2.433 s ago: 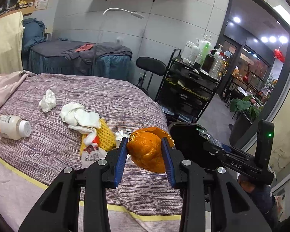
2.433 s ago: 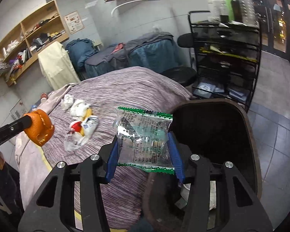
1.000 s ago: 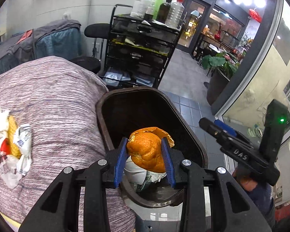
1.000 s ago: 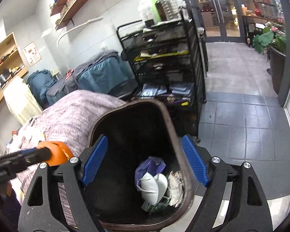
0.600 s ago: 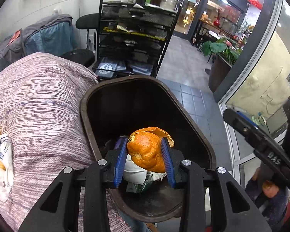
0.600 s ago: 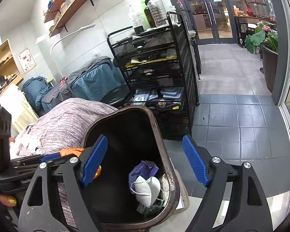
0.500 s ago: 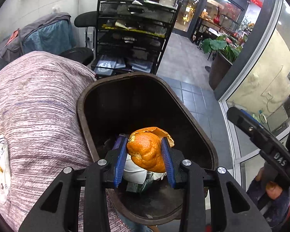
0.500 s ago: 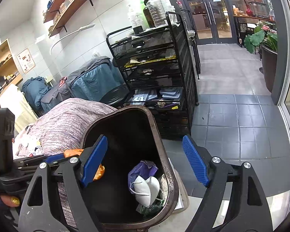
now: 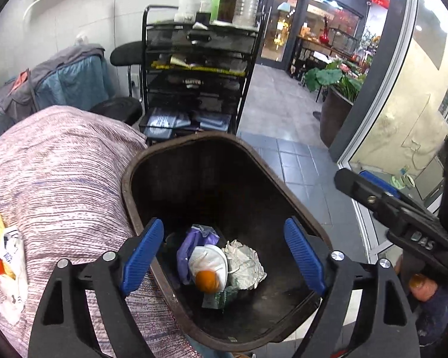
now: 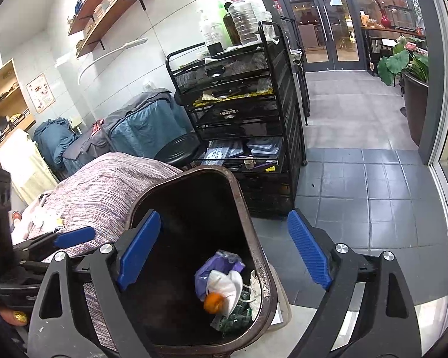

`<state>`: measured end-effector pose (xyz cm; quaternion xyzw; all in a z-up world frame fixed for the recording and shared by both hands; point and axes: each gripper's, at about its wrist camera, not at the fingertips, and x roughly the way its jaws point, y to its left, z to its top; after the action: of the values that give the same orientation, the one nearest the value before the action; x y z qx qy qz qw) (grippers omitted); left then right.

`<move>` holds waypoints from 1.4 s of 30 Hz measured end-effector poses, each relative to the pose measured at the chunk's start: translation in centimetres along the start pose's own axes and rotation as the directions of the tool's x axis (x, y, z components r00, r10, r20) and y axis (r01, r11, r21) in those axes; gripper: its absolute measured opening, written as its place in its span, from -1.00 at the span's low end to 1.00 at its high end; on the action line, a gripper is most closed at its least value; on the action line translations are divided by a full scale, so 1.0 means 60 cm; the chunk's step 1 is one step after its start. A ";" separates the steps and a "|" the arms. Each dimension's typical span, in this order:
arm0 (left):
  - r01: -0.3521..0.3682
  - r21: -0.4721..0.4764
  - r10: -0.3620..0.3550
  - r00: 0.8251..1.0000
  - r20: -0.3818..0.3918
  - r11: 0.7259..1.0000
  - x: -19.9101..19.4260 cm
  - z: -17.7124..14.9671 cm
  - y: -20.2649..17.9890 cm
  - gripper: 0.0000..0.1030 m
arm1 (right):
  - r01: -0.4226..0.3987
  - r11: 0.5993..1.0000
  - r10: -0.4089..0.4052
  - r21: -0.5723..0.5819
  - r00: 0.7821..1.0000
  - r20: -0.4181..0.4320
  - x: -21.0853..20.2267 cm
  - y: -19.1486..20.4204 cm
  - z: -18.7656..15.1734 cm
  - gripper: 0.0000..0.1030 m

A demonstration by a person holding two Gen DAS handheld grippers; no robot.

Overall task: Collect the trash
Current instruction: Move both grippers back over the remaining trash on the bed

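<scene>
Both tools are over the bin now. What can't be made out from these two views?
- Bin floor under the trash pile: covered by the mask and foil; dark in both views.
- Wrappers on the bed: cut off by the left view's edge.
- Green packet's print: too small, right view.

Trash bin [image 9: 128, 197]: dark, smooth plastic, scuffed rim; bed cover [image 9: 59, 173]: striped woven cloth, matt; crumpled foil [image 9: 243, 264]: shiny, creased; cart [image 10: 254, 95]: black metal mesh; floor tiles [image 10: 373, 197]: grey, slightly glossy.
</scene>
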<state>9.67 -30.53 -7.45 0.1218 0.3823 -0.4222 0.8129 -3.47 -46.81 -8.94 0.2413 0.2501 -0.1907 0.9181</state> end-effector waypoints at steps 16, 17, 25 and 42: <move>-0.093 -0.075 0.105 0.979 0.177 0.993 -0.142 -0.029 0.047 0.86 | -0.126 0.988 0.124 -0.092 0.992 -0.023 0.003 0.086 -0.011 0.75; -0.096 -0.090 0.111 0.977 0.182 0.991 -0.150 -0.031 0.053 0.87 | -0.137 0.985 0.134 -0.101 0.990 -0.030 0.004 0.095 -0.013 0.75; -0.170 -0.168 0.205 0.955 0.215 0.971 -0.199 -0.058 0.103 0.88 | -0.270 0.947 0.263 -0.171 0.963 -0.064 0.006 0.181 -0.027 0.75; -0.333 -0.363 0.418 0.888 0.189 0.870 -0.291 -0.147 0.251 0.88 | -0.426 0.820 0.403 -0.381 0.904 -0.145 0.025 0.393 -0.046 0.89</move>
<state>10.69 -6.33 -2.64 0.0039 0.3037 -0.1991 0.9317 7.80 -26.53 -3.67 0.1004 0.2519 0.0764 0.9595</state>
